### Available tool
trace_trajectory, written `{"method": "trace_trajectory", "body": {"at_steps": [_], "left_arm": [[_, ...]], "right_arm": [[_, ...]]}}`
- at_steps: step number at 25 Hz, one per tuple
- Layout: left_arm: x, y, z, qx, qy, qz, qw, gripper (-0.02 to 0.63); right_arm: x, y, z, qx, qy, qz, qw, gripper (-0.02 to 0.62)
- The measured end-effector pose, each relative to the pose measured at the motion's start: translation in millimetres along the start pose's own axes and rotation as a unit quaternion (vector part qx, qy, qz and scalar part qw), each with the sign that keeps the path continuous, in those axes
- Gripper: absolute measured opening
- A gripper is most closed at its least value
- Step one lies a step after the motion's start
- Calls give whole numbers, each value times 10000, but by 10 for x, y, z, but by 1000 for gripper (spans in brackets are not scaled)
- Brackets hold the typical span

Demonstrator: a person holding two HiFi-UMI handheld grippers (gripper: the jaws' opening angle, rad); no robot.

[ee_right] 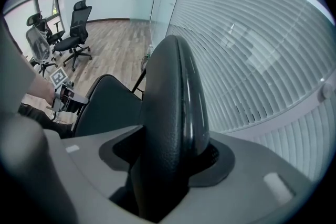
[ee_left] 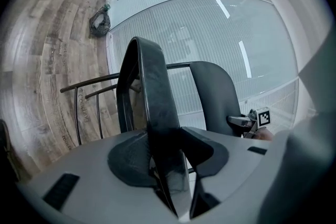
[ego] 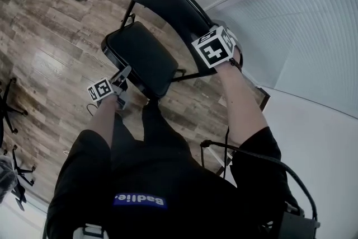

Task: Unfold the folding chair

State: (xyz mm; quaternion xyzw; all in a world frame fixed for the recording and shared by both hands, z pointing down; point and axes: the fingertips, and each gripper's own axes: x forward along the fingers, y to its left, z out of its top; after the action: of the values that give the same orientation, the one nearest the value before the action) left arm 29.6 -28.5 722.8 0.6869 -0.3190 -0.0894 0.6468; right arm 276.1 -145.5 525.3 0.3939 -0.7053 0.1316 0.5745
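On the wooden floor point(ego: 45, 53) beside a glass wall point(ego: 313, 36), the folding chair point(ego: 151, 36) stands below the person. The right claw point(ee_right: 168, 165) is clenched on the top of the backrest point(ee_right: 176, 92). The left claw point(ee_left: 170, 176) grasps the front edge of the seat point(ee_left: 152, 92), though how firmly its pads press cannot be read for certain. Step in hand, as judged: spreading the seat from the backrest, apparently nearly complete. The next move calls for pressing the seat front down while steadying the backrest.
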Motion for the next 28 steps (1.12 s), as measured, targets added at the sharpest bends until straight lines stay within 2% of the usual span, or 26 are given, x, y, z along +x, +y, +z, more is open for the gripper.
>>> {"method": "trace_trajectory", "body": {"at_steps": [7, 23, 28], "left_arm": [[-110, 149, -30, -138, -11, 192, 9997, 156], [-346, 502, -99, -298, -34, 276, 9992, 165], [-510, 696, -133, -373, 9, 415, 9984, 171]], "right_arm": [[72, -19, -18, 36, -3, 113, 9999, 249], [169, 76, -58, 73, -22, 167, 9998, 252], [214, 180, -38, 65, -33, 205, 9998, 252]]}}
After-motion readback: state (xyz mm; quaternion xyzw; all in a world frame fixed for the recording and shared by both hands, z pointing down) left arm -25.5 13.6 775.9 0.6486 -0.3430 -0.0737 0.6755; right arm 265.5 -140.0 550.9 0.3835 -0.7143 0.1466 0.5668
